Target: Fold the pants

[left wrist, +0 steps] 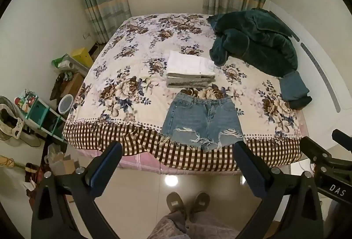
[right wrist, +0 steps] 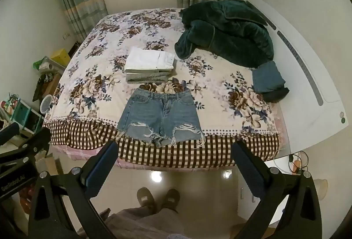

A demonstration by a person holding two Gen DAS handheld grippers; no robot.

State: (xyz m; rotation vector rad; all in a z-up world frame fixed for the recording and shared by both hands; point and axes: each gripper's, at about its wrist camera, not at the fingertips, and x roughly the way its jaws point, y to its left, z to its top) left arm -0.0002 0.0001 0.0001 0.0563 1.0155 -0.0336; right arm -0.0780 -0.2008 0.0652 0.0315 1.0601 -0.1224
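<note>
Blue denim shorts (left wrist: 201,119) with frayed hems lie flat and unfolded near the bed's front edge, waistband away from me; they also show in the right wrist view (right wrist: 159,115). My left gripper (left wrist: 177,148) is open and empty, held above the floor just in front of the bed, short of the shorts' hems. My right gripper (right wrist: 175,148) is open and empty at about the same distance. The right gripper's body shows at the right edge of the left wrist view (left wrist: 325,162).
A stack of folded white and grey garments (left wrist: 190,70) lies just behind the shorts. A dark green quilt (left wrist: 255,40) and a folded blue cloth (left wrist: 294,89) lie at the bed's right. Shelves and clutter (left wrist: 37,111) stand left of the floral bed (left wrist: 123,84). My feet (left wrist: 187,201) stand on the glossy floor.
</note>
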